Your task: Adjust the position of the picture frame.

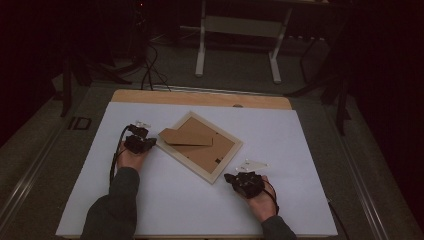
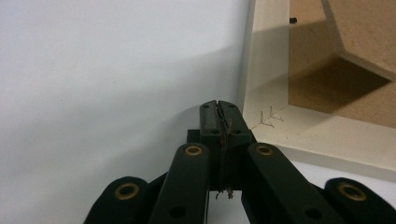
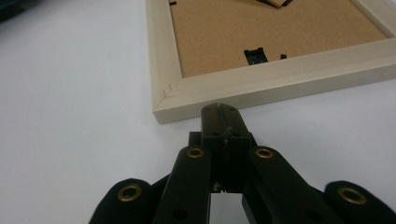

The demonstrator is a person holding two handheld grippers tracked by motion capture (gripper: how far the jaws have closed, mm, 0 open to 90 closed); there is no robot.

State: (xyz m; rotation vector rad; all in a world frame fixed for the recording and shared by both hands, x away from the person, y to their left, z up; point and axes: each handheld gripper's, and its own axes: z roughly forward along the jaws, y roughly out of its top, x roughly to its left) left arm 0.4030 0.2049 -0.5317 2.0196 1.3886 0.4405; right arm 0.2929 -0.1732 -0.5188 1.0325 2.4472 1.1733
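Frame point(image 1: 200, 146) corner staples point(image 2: 270, 117) beside left jaws

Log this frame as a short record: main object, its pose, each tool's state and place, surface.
object: picture frame, pale wood
pose: face down, brown backing up, stand flap lifted
left tool: shut, empty, at the frame's left corner
right tool: shut, empty, close to the frame's near corner, touch unclear
surface: white sheet over a wooden table
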